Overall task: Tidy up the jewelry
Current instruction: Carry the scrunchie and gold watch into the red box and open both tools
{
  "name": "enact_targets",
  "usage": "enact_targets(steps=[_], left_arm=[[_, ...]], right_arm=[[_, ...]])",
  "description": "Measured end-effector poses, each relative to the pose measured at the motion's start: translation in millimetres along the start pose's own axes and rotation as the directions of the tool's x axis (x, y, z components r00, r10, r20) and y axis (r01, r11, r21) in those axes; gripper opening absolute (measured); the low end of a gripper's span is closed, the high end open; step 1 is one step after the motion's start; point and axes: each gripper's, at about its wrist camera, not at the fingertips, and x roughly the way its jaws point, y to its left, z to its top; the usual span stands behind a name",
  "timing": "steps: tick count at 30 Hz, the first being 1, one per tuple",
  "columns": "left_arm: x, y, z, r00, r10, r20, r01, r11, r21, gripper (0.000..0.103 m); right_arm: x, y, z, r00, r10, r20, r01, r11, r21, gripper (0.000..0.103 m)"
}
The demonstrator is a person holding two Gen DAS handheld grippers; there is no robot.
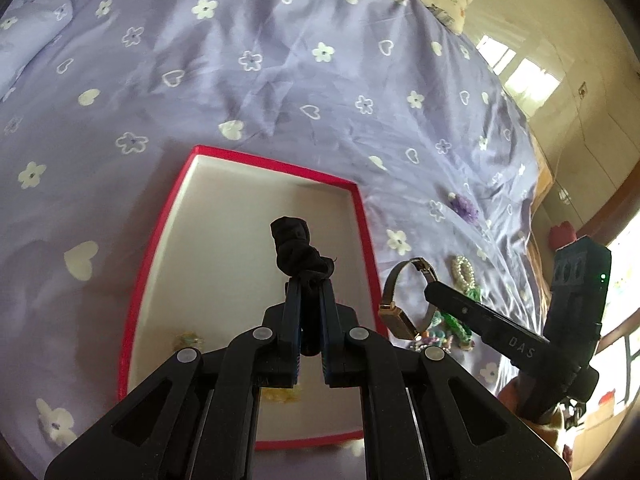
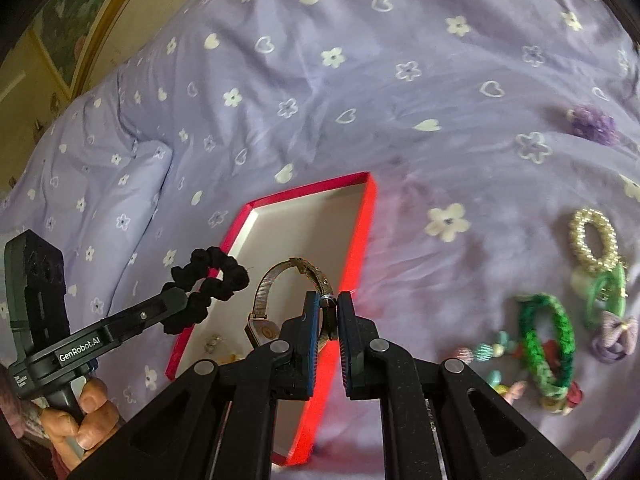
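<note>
Step in hand: carry-to-box. Left gripper (image 1: 309, 292) clenched on black scrunchie (image 1: 298, 248), frame centre, above red box (image 1: 362, 216) interior. Right gripper (image 2: 329, 308) clenched on watch (image 2: 280, 296) strap, over box's right wall. Next, judged: lower both, release inside box; remaining pieces lie lower right on bedspread (image 2: 360, 80).

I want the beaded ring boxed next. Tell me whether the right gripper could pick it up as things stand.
Probably not yet. The right gripper is shut on the watch, so its fingers are occupied. The beaded ring itself lies uncovered on the bedspread.
</note>
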Motion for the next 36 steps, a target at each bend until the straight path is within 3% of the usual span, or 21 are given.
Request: enact_targets(steps=[11, 21, 36], left_arm=[[11, 36, -5, 0.999, 0.033, -0.03, -0.034, 0.998, -0.056, 0.006], [31, 62, -12, 0.996, 0.047, -0.08, -0.055, 0.994, -0.099, 0.006], [42, 70, -20, 0.99, 0.069, -0.121, -0.082, 0.991, -0.105, 0.009]], right_arm=[[48, 30, -6, 0.995, 0.018, -0.095, -0.025, 0.998, -0.064, 0.009], [83, 36, -9, 0.984, -0.021, -0.178, 0.003, 0.995, -0.102, 0.009], [99, 48, -11, 0.969, -0.124, -0.213, 0.08, 0.976, -0.204, 0.008]])
